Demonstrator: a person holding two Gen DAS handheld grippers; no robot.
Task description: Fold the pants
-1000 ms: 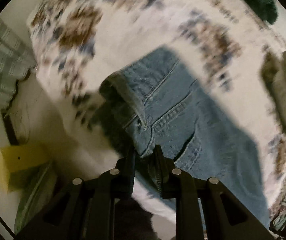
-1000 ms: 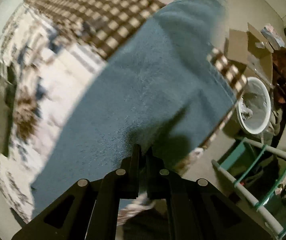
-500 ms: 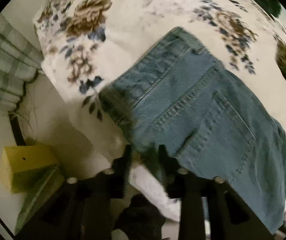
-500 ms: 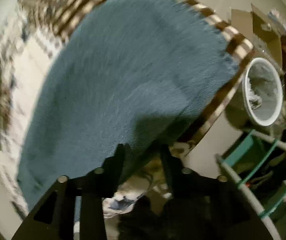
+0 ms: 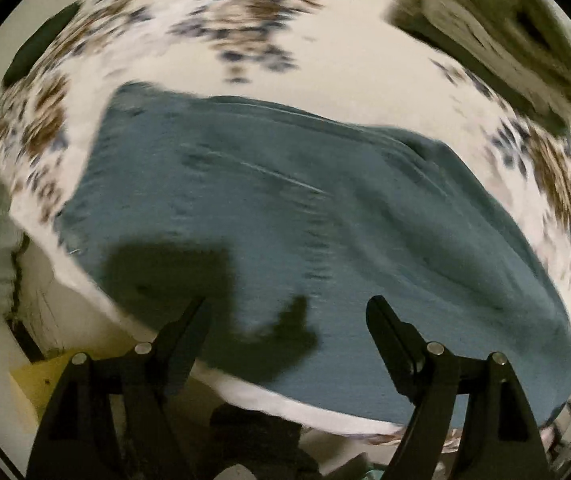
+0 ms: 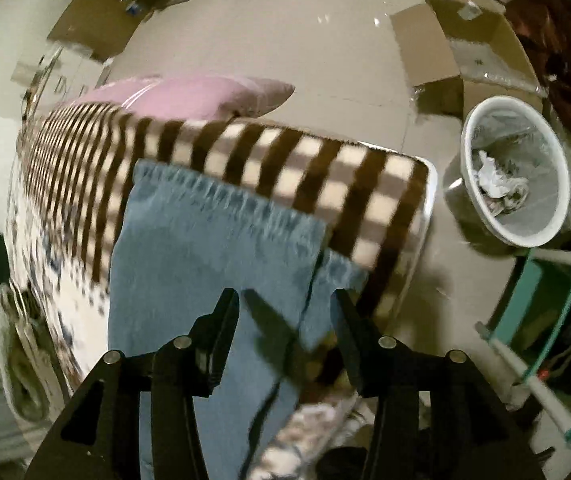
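Blue denim pants [image 5: 305,232] lie flat on a floral bedspread [image 5: 345,72] in the left wrist view, blurred by motion. My left gripper [image 5: 287,308] is open and empty above their near edge. In the right wrist view the pants' leg ends with frayed hems [image 6: 221,240] lie over a brown-and-cream checked blanket [image 6: 285,160]. My right gripper [image 6: 285,300] is open and empty just above the legs.
A folded pale garment [image 5: 505,36] lies at the bed's far right. A pink pillow [image 6: 189,96] sits behind the blanket. On the floor stand a white waste bin [image 6: 513,172], cardboard boxes [image 6: 457,48] and a teal-and-white rack [image 6: 545,320].
Both grippers were shut on the denim a second ago, opened half a second ago, and are now wide open and drawn back. The pants now lie flat on the bed.
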